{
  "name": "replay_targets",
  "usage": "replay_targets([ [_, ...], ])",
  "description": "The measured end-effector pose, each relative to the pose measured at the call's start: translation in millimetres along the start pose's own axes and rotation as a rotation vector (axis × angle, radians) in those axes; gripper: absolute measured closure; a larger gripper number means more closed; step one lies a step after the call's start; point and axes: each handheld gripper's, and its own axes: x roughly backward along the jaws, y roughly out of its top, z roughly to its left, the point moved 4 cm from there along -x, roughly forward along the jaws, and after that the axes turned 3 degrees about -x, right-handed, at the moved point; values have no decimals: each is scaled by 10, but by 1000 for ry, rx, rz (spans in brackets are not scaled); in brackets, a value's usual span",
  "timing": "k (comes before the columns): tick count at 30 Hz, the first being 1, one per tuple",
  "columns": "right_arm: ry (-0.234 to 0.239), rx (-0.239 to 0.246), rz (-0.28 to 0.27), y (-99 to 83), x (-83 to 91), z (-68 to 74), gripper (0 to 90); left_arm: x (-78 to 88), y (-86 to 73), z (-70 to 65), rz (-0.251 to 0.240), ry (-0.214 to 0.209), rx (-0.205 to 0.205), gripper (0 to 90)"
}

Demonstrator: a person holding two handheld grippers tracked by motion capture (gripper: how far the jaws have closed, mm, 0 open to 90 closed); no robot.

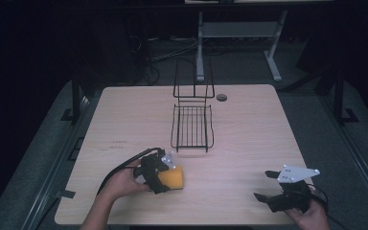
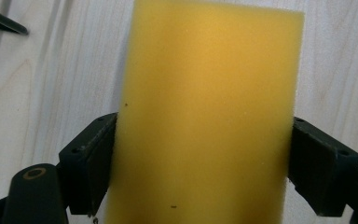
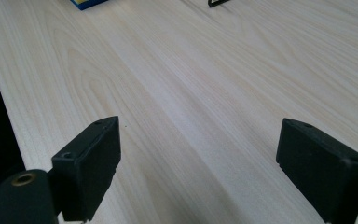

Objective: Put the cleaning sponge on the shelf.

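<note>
A yellow sponge [image 1: 176,178] lies on the pale wooden table [image 1: 254,134] at the front left. My left gripper [image 1: 166,178] is shut on it, a jaw pressed to each long side. The left gripper view shows the sponge [image 2: 205,107] upright between the two black pads [image 2: 91,163], close to the tabletop. My right gripper [image 1: 262,185] rests at the front right of the table, open, with bare wood between its fingers [image 3: 93,163]. At the top left edge of the right gripper view a sponge corner [image 3: 86,3] shows a blue layer.
A black wire rack [image 1: 191,125] with a tall back frame stands in the middle of the table, just beyond the sponge. A round cable hole [image 1: 221,97] sits near the far edge. Table legs and cables lie on the dark floor behind.
</note>
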Motion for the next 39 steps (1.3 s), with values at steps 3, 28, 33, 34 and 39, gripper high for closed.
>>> replay_targets([
  [3,-6,-3,-1,-2,9,-4,132,-15,0,7,6,0,-4,169],
  [28,-7,-7,11,-16,-11,-18,132,92,21,46,-56,3,14,216],
  [33,-7,-11,24,-27,-27,-17,133,129,31,48,-73,6,14,217],
  [34,-6,-13,26,-28,-29,-15,133,141,36,51,-69,3,9,217],
  [39,2,-10,28,-25,-45,-4,133,215,91,62,-80,14,-6,217],
])
